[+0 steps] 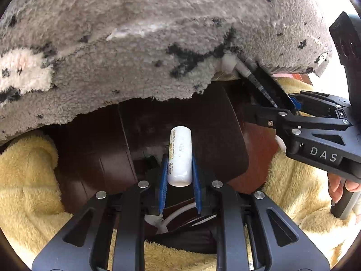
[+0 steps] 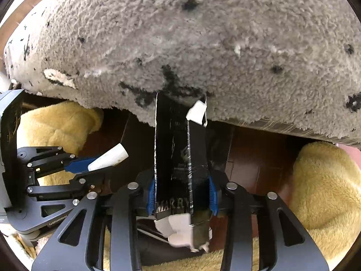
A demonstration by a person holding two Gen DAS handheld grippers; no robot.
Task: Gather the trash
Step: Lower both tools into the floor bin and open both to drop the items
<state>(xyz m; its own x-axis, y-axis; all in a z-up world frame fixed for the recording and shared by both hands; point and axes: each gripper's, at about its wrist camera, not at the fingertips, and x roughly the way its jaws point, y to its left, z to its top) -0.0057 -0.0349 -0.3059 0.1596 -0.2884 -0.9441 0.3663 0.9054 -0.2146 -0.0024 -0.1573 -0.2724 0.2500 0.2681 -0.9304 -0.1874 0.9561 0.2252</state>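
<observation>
Trash in both grips: the white tube (image 1: 179, 157) sits clamped in the left gripper (image 1: 179, 176), long axis running to twelve o'clock along the fingers, its print too small to read. The black carton (image 2: 180, 158) is pinched by the right gripper (image 2: 181, 194), also pointing to twelve o'clock, with "MARRY" legible at its near end. Both point steeply down over dark floor beside the grey rug (image 1: 158, 45). "DAS" shows on the right gripper's body at three o'clock in the left view.
</observation>
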